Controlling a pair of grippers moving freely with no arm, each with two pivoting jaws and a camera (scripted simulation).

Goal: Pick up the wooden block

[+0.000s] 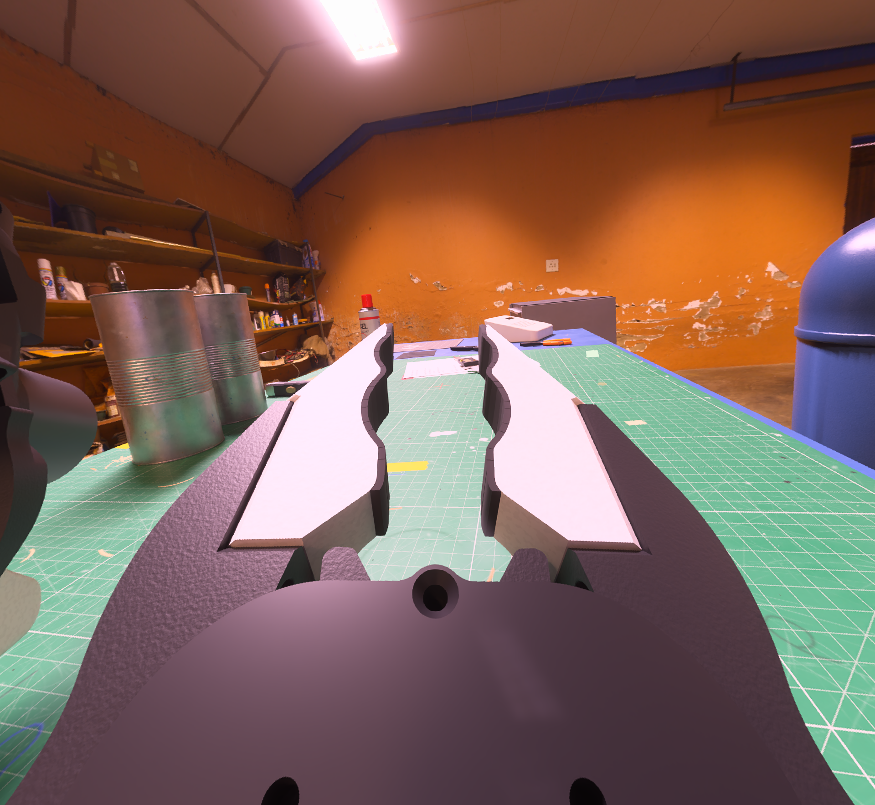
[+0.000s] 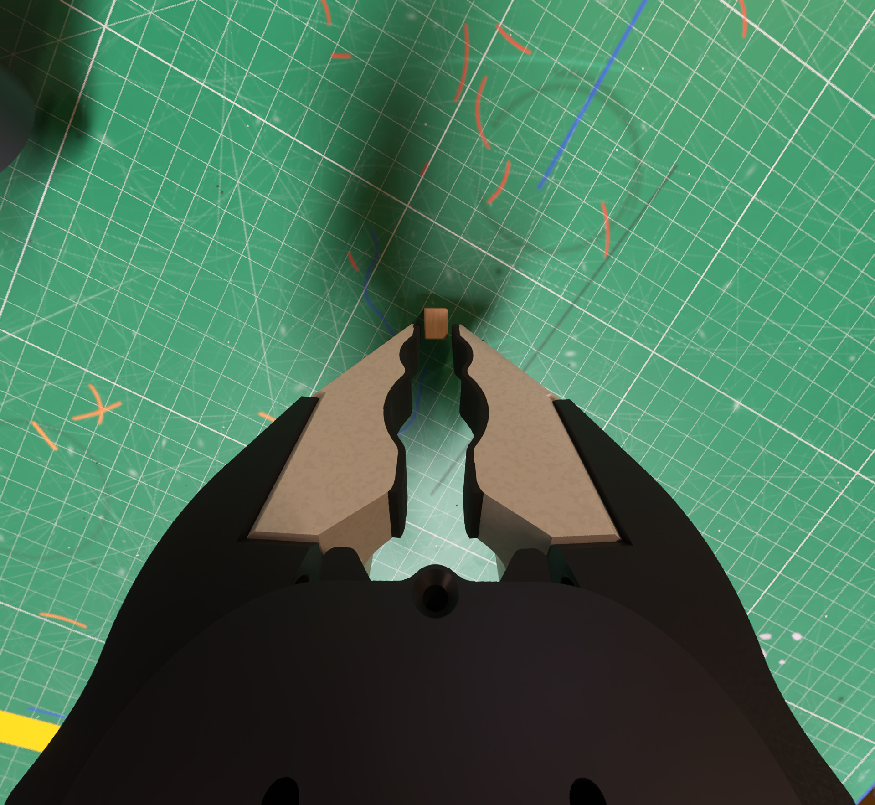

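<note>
The right gripper (image 2: 435, 332) is pointed down, jaws apart, the block (image 2: 435, 323) seen between their tips on the bench's green mat (image 2: 189, 214). The left gripper's (image 1: 435, 342) jaws are parted over the bench; two cans (image 1: 161, 375) and orange walls (image 1: 592, 214) are seen beyond.

left claw (image 1: 435, 342) fingers apart, open surface (image 1: 710, 522) ahead | two metal cans (image 1: 161, 375) block the left side | blue dome bin (image 1: 838, 346) beside right edge | right claw (image 2: 435, 332) points down, gap on both sides of wooden block (image 2: 435, 323), tips beside it | mat around it bare
</note>
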